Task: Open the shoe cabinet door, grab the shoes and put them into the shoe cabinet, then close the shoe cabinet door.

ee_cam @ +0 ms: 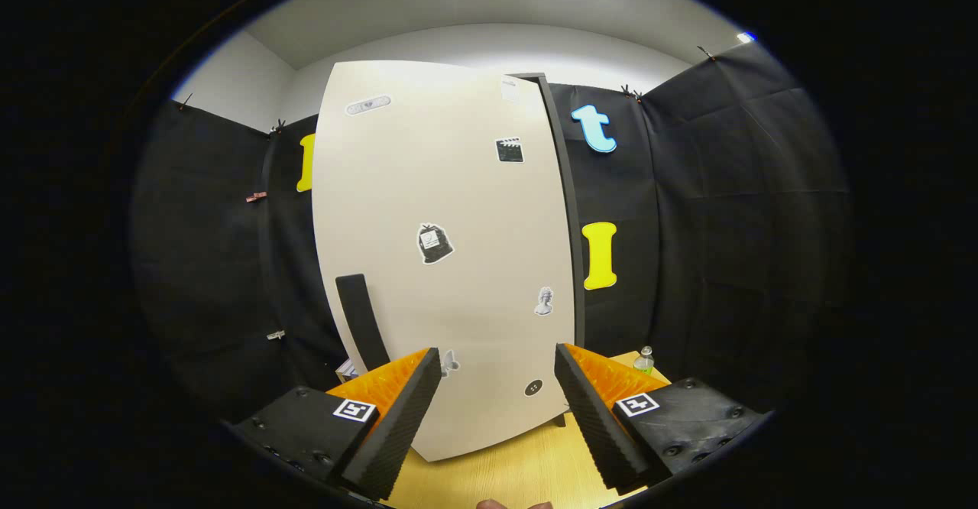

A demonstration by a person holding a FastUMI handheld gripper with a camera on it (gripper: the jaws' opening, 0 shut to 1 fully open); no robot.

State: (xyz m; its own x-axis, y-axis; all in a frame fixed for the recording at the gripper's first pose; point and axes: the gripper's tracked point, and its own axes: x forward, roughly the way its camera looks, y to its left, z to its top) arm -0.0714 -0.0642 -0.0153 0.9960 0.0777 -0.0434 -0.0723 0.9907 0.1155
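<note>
— Straight ahead of the fingers, what stands there?
— The shoe cabinet door (443,264), pale and dotted with stickers, its black handle (361,322) low on the left side, standing on the wooden bench (519,471).
— And the gripper (497,410)?
— Spread wide, holding nothing. A small bottle (644,360) sits beyond the right finger.

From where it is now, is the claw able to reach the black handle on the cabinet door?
Probably yes. The claw is open, and the black handle stands on the door just ahead of the left finger, with nothing between them. It must shift left.
</note>
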